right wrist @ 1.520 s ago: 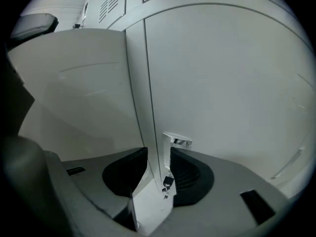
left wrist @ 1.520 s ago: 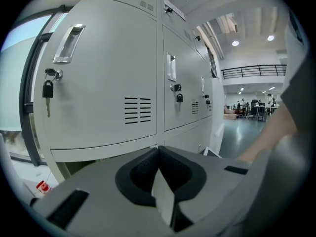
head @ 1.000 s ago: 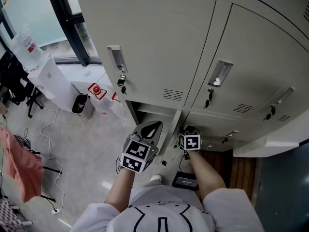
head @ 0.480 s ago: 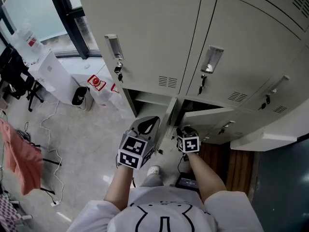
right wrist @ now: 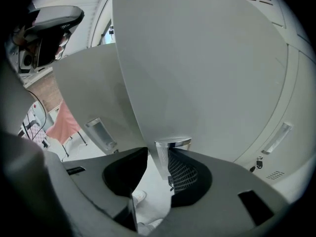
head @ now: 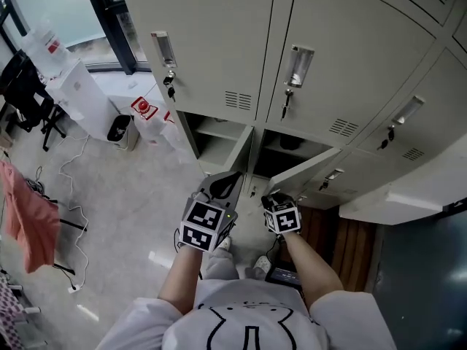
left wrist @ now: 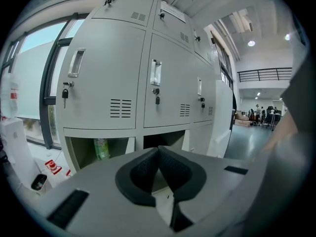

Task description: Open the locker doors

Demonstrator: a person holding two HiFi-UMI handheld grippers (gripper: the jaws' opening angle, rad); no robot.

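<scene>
Right gripper (right wrist: 158,156), jaws apart, straddles the upright handle edge of the lower locker door (right wrist: 197,68); left gripper (left wrist: 158,152), closed and empty, hangs alongside.

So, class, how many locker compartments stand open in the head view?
2. The left open compartment is in the bottom row, and the middle open compartment is just right of it. The swung-out door may hide another further right.
</scene>
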